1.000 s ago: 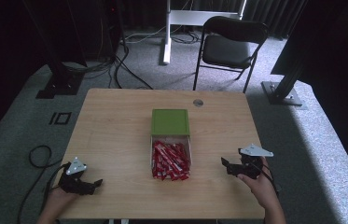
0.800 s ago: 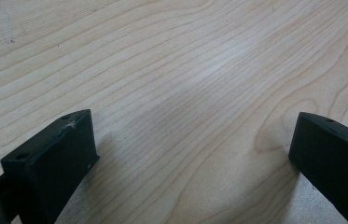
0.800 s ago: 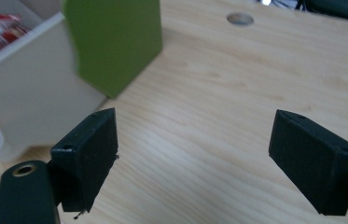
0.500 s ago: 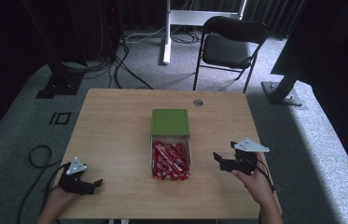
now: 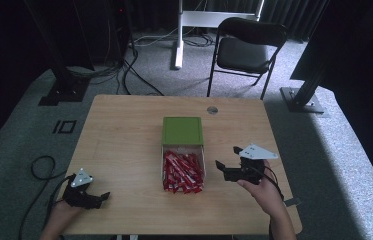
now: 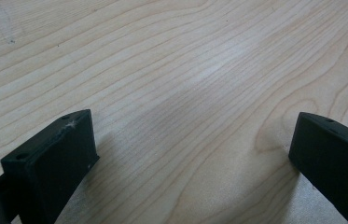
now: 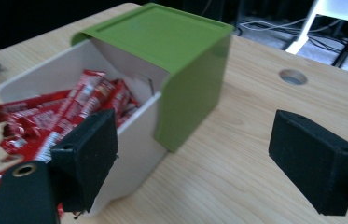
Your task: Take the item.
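A white bin with a green lid (image 5: 182, 131) stands in the middle of the wooden table (image 5: 124, 135), its open front full of red snack packets (image 5: 183, 172). My right gripper (image 5: 228, 161) is open just right of the bin, jaws wide apart and empty. In the right gripper view the green-lidded bin (image 7: 171, 56) and the red packets (image 7: 64, 114) lie just ahead of the open gripper (image 7: 209, 154), to the left. My left gripper (image 5: 100, 198) rests open near the table's front left corner. Bare wood lies between the jaws of the left gripper (image 6: 190, 154) in its own view.
A round cable hole (image 5: 212, 109) sits in the table behind the bin, also seen as the hole (image 7: 293, 77) in the right gripper view. A black folding chair (image 5: 246, 50) and stand legs are on the carpet beyond the table. A cable loop (image 5: 39, 167) lies on the floor at left.
My right gripper has moved left toward the bin's open side. The left gripper has stayed in place.
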Tool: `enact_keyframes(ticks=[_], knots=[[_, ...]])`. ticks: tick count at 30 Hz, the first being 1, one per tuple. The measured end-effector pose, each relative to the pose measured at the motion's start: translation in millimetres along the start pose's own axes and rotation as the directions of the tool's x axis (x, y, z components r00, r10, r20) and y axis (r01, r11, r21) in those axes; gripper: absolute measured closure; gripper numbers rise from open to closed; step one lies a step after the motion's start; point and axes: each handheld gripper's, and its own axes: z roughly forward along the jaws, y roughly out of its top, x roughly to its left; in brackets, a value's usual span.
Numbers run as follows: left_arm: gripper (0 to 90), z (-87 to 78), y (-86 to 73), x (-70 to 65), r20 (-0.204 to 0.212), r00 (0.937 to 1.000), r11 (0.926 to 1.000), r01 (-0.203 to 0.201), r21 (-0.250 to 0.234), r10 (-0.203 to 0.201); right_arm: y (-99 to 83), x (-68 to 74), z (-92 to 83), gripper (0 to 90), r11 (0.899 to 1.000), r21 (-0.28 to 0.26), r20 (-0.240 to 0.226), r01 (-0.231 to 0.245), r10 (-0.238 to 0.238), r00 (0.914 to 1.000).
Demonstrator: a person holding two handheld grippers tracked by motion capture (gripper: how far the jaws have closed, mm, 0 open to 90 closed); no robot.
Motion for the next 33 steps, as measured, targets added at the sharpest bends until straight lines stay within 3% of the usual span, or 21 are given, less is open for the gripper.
enact_keyframes(ticks=[17,33], knots=[[1.5,0.0,0.0,0.1,0.001,1.0000,1.0000,0.002,-0.001,-0.002,18.3,34.0,27.4,15.5,0.998,-0.007,-0.092,0.059,-0.059,0.9940],[1.5,0.0,-0.1,0.1,0.002,1.0000,1.0000,0.003,-0.002,-0.003,22.9,72.3,52.9,18.8,0.994,0.001,-0.196,0.112,-0.109,0.9744]])
